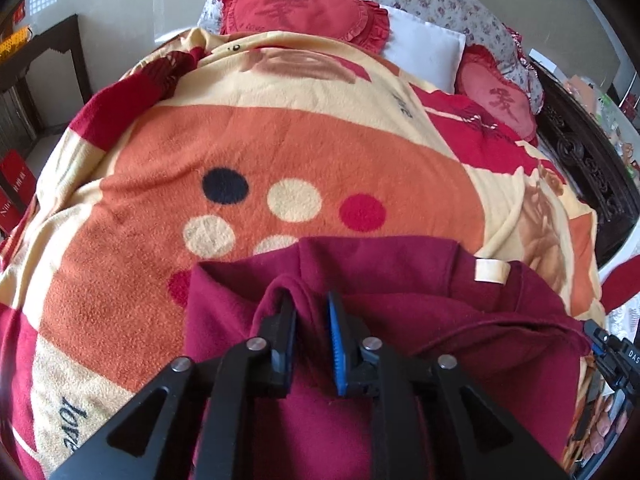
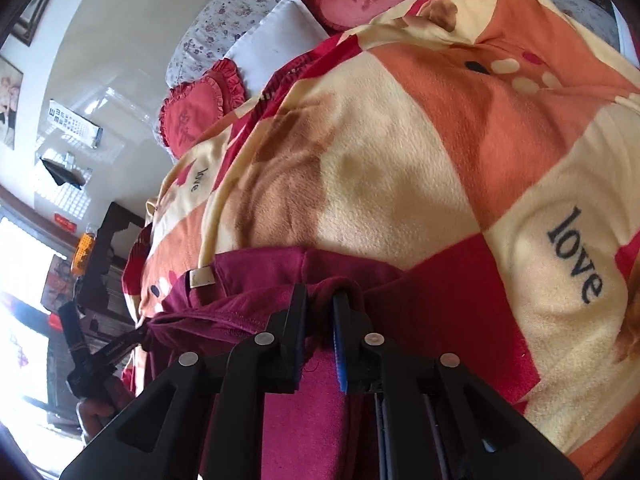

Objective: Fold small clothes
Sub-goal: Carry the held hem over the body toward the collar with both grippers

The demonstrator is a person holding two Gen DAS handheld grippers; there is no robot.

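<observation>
A: Where's the garment (image 1: 400,288) rel. to the grippers?

B: Right at both tips. Left gripper (image 1: 310,312) has a ridge of the maroon cloth between its fingers, jaws a bit apart, so can't tell if it's pinched or just let go. Right gripper (image 2: 320,300) is clamped tight on the same folded edge further along.

A: Long axis?

B: Runs left-right across the near end of the blanket (image 1: 280,152), from one gripper to the other. Its pale tag (image 1: 490,272) sits on the fold between them. Body of the garment trails toward the person.

A: Beyond that?

B: Bare blanket, then red heart cushions (image 1: 304,12) and a white pillow (image 1: 424,48) at the far end. I'd judge the next fold goes fwd, both hands level.
</observation>
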